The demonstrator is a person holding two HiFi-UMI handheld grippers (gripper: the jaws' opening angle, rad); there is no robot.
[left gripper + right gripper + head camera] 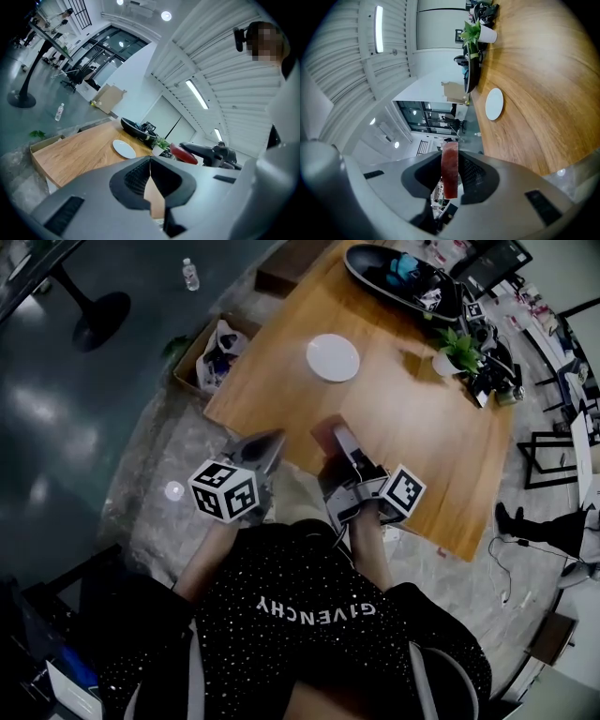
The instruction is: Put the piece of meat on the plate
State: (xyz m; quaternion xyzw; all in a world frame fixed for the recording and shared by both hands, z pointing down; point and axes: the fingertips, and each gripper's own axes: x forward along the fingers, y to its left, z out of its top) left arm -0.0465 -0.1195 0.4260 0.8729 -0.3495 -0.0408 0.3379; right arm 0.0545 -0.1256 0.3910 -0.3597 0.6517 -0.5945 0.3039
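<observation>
A white plate (333,358) lies empty on the wooden table (412,427), toward its far left side. My right gripper (339,433) hovers over the near table edge, shut on a reddish slab of meat (327,434). In the right gripper view the meat (450,169) stands upright between the pads, with the plate (494,104) far ahead. My left gripper (272,441) is beside it, off the table's near corner, jaws together and empty. The left gripper view shows its own jaws (150,162) meeting in a line, the plate (124,149) ahead and the meat (183,153) to the right.
A long black dish (403,279) holding several items sits at the table's far end, with a potted plant (457,351) near the right edge. On the floor to the left stand an open cardboard box (214,352) and a water bottle (190,274).
</observation>
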